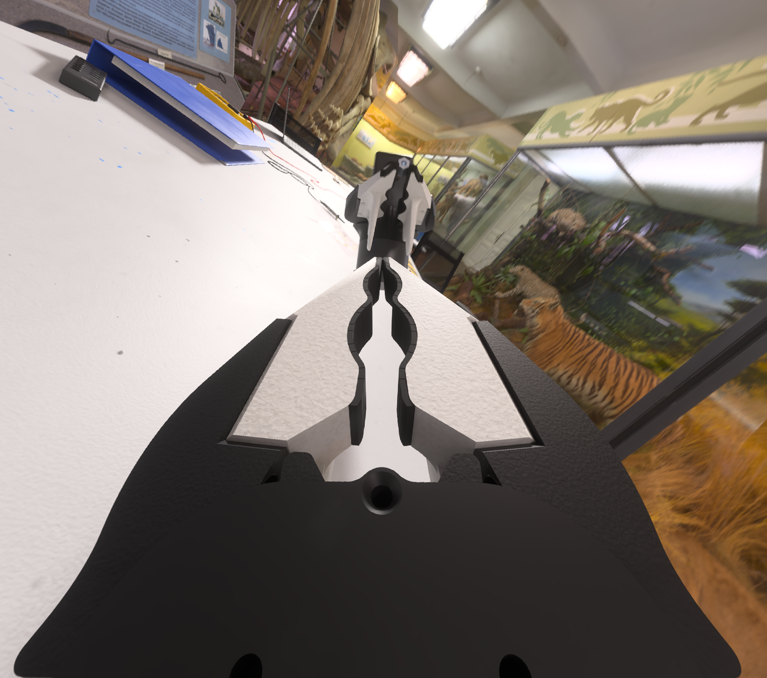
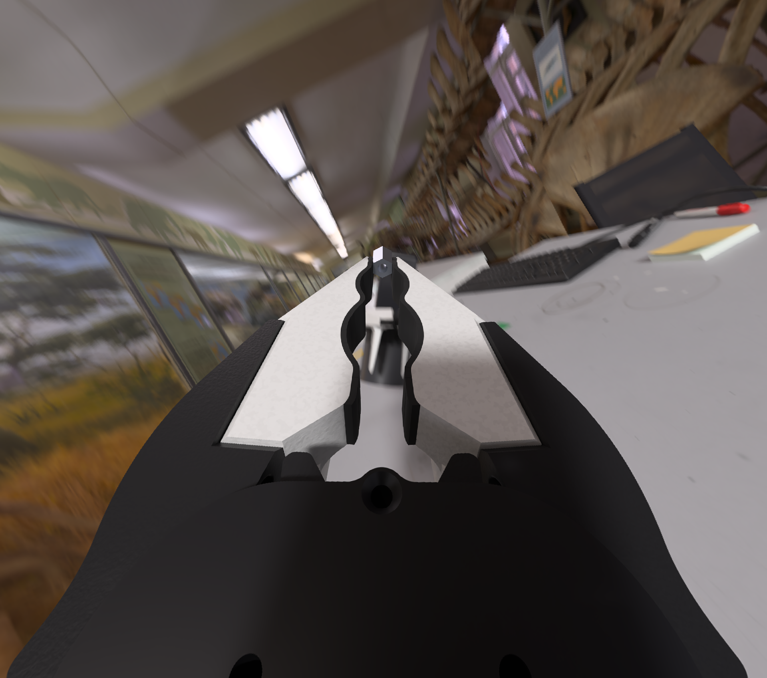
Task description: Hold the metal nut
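The metal nut (image 2: 382, 263) is a small silver hex nut pinched between the fingertips of my right gripper (image 2: 383, 265), which is shut on it and holds it up in the air above the white table (image 2: 622, 388). In the left wrist view the right gripper (image 1: 401, 167) faces me just beyond my own fingertips, with the nut (image 1: 402, 162) at its tip. My left gripper (image 1: 382, 264) is shut and empty, its tips nearly touching, a short way in front of the right gripper and apart from it.
On the table (image 1: 124, 284) lie a blue binder (image 1: 178, 98), a dark grey box (image 1: 83, 77) and a yellow meter (image 1: 213, 94) with red and black leads (image 1: 290, 170). A black keyboard (image 2: 531, 268), a yellow notepad (image 2: 701, 243) and a red marker (image 2: 722, 209) lie at the right.
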You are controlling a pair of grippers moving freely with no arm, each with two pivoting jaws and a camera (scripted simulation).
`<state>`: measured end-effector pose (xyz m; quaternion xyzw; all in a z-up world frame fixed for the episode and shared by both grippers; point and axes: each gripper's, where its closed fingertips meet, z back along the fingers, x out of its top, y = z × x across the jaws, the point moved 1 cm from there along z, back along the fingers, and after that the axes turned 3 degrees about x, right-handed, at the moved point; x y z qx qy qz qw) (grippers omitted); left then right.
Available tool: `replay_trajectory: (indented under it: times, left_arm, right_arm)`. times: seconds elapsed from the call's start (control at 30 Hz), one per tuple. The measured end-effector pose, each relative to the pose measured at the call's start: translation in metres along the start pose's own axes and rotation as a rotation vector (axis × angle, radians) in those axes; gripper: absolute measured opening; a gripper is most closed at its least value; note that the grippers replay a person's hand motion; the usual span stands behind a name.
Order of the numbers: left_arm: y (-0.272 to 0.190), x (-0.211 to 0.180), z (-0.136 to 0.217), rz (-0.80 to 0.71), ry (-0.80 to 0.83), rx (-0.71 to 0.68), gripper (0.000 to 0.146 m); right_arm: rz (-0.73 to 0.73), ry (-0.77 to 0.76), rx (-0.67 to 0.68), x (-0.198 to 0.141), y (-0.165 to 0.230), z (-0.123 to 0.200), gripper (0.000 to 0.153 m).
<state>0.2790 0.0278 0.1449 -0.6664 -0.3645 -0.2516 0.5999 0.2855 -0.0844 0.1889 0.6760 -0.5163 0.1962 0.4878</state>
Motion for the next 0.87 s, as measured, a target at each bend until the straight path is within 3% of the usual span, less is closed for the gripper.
replay_trajectory:
  times: [0.1, 0.13, 0.2, 0.27, 0.37, 0.53, 0.87]
  left_arm:
    - [-0.006, -0.007, -0.018, -0.041, 0.058, -0.028, 0.000]
    - [-0.009, -0.009, -0.024, -0.019, 0.063, -0.054, 0.001]
    - [-0.014, -0.008, -0.029, 0.025, 0.049, -0.099, 0.019]
    - [-0.017, -0.002, -0.030, 0.042, -0.009, -0.108, 0.021]
    - [-0.017, 0.005, -0.034, 0.089, -0.092, -0.102, 0.019]
    - [-0.016, 0.010, -0.036, 0.039, -0.118, -0.060, 0.005]
    - [-0.015, 0.009, -0.034, 0.061, -0.119, -0.064, 0.004]
  right_arm:
    - [0.021, 0.155, -0.008, -0.036, 0.006, -0.012, 0.008]
    - [0.014, 0.165, 0.001, -0.041, 0.007, -0.017, 0.008]
    - [0.003, 0.164, -0.007, -0.041, 0.002, -0.018, 0.008]
    - [-0.022, 0.147, -0.030, -0.042, -0.003, -0.016, 0.008]
    - [-0.024, 0.137, -0.041, -0.046, -0.003, -0.021, 0.008]
    - [-0.042, 0.106, -0.039, -0.047, -0.003, -0.027, 0.008]
    - [-0.059, 0.080, -0.046, -0.049, -0.004, -0.028, 0.008]
